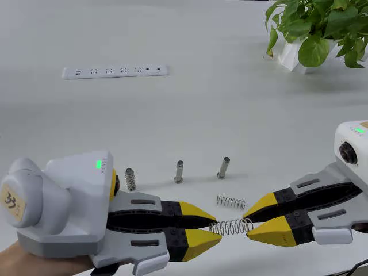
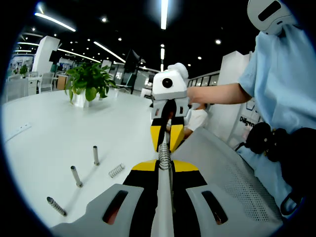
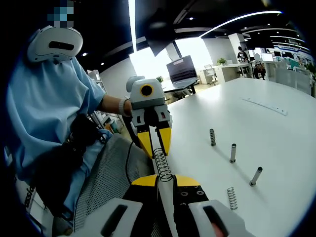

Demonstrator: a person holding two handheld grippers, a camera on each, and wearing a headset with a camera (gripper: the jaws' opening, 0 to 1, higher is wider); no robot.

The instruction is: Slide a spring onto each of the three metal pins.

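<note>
One spring [image 1: 231, 227] held at both ends
Left gripper [image 1: 217, 229] and right gripper [image 1: 247, 226] jaws each pinch an end; spare spring [image 1: 230, 202] lies loose near the pins [image 1: 179, 171].

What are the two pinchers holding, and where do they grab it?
One spring, held between both. The left gripper pinches one end and the right gripper pinches the other end.

Three short metal pins in a row on the table [image 1: 241, 109]. Left pin [image 1: 129, 171] upright, sleeved by a fitted spring [image 1: 131, 183]. Middle pin [image 1: 179, 172] upright, bare. Right pin [image 1: 223, 168] bare, leaning slightly. Loose spring [image 1: 230, 202] lying flat, near the right pin. Held spring [image 1: 231, 227] level in the air, one end pinched by the left gripper [image 1: 215, 227], the other by the right gripper [image 1: 248, 226].
</note>
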